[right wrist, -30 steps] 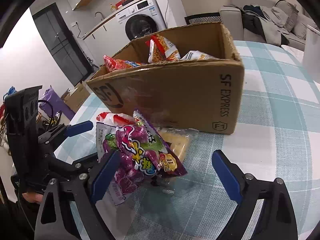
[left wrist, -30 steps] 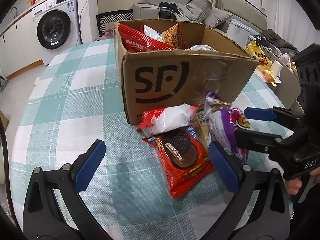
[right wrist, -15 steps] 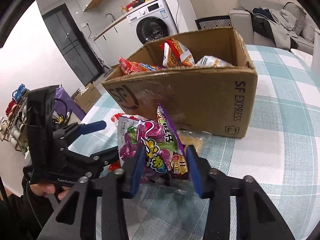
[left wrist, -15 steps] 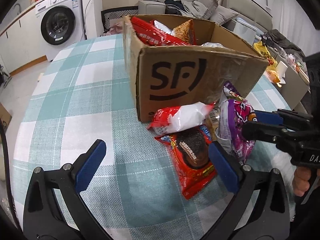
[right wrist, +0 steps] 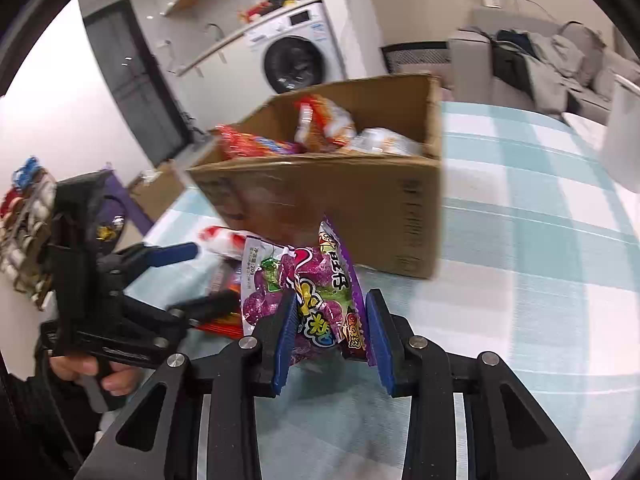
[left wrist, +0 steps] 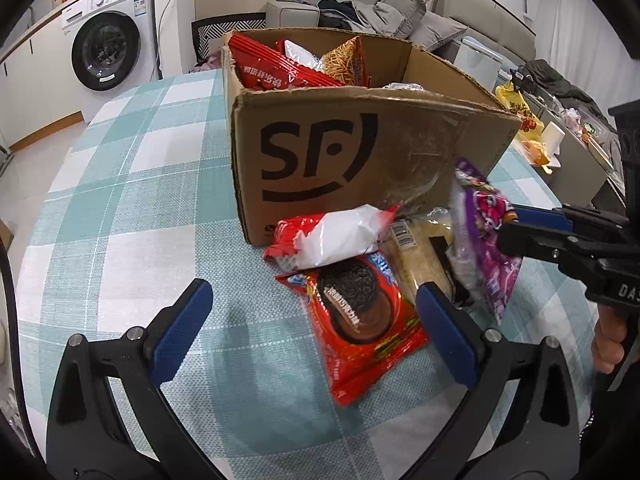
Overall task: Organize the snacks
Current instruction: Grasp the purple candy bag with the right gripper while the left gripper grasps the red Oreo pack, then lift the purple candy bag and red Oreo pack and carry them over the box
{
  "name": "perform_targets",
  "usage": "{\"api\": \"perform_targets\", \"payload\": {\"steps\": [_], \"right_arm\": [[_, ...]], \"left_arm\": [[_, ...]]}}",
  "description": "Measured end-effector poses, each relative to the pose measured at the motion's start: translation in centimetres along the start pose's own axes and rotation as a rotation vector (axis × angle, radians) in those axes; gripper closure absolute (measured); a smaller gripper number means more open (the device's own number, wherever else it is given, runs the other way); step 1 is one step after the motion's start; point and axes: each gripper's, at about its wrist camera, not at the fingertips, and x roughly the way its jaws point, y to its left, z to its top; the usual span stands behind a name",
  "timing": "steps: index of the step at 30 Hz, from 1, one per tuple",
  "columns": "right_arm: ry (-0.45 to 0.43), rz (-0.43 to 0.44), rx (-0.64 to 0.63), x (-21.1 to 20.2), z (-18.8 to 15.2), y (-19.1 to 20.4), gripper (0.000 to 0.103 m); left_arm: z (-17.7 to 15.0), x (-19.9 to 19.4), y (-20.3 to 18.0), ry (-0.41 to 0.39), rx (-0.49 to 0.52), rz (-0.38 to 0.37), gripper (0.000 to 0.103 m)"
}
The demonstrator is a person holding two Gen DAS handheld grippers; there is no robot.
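The right gripper point(right wrist: 330, 334) clamps the purple candy bag point(right wrist: 308, 284), upright just before the SF cardboard box point(left wrist: 360, 156); the left gripper point(left wrist: 312, 320) gapes wide over the Oreo packet point(left wrist: 356, 320), nearer than the box.

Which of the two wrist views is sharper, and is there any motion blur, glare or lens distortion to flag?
Left wrist view: sharp, the cardboard box logo crisp, a little glare on its tape. Right wrist view: box and background smeared by motion blur, while the purple snack bag in the right hand-held gripper stays readable. Both: strong fisheye bending, dark corners.
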Motion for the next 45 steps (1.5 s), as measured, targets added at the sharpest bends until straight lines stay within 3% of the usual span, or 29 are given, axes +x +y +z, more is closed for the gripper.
{"api": "perform_targets", "payload": {"steps": [6, 11, 14, 18, 24, 27, 29, 45], "right_arm": [[0.020, 0.033, 0.037, 0.1, 0.0, -1.1, 0.067], [0.030, 0.091, 0.076, 1.1, -0.3, -1.2, 0.060], [0.034, 0.120, 0.098, 1.7, -0.4, -1.0, 0.053], [0.028, 0.124, 0.085, 1.8, -0.4, -0.5, 0.053], [0.018, 0.136, 0.127, 1.7, -0.3, -1.0, 0.053], [-0.001, 0.122, 0.142, 1.5, -0.2, -1.4, 0.064], [-0.032, 0.098, 0.140, 1.0, -0.1, -1.5, 0.067], [-0.111, 0.093, 0.097, -1.9, 0.6, -1.0, 0.068]], "left_arm": [[0.1, 1.0, -0.4, 0.025, -0.001, -0.036, 0.016], [0.1, 1.5, -0.1, 0.030, -0.014, -0.055, 0.024], [0.0, 1.7, -0.2, 0.027, 0.005, -0.047, 0.037], [0.0, 1.6, -0.5, 0.026, 0.021, -0.073, 0.058], [-0.2, 1.2, -0.6, 0.025, 0.024, -0.091, 0.059], [-0.2, 0.9, -0.7, 0.016, 0.028, -0.104, 0.059], [-0.2, 0.5, -0.7, 0.007, 0.032, -0.113, 0.059], [0.5, -5.2, -1.1, -0.098, 0.059, -0.139, 0.059]]}}
